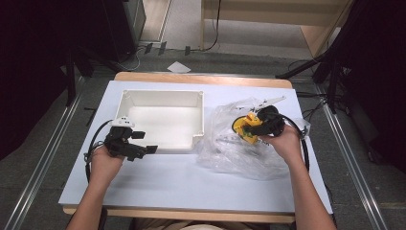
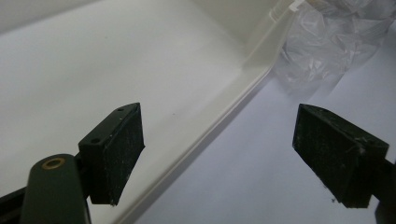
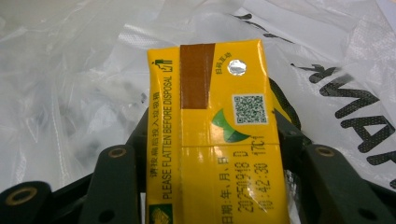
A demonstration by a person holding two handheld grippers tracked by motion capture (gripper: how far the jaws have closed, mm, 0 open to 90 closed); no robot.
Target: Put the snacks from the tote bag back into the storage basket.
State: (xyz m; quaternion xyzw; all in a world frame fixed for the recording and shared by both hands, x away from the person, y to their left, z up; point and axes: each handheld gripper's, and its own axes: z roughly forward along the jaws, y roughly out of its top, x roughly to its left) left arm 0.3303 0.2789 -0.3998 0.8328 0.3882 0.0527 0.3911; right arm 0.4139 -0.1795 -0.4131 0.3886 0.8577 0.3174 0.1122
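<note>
Both claws busy: my right gripper (image 1: pixel 253 128) clamps a yellow drink carton (image 3: pixel 212 135) above the plastic bag (image 1: pixel 234 153); left gripper (image 2: pixel 219 154) gapes wide beside the white bin (image 1: pixel 163 143). Probably lift straight so film doesn't snag.

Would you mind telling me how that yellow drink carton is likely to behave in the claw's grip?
The yellow carton looks flat-sided, so it probably won't roll. Its "flatten before disposal" print suggests thin walls that may dent. The right claw squeezes it, apparently without slipping.

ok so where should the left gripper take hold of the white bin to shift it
Grip the white bin's near rim wall: it is a thin upright lip. The left gripper is open beside it, so come from above with one jaw inside and one outside.
</note>
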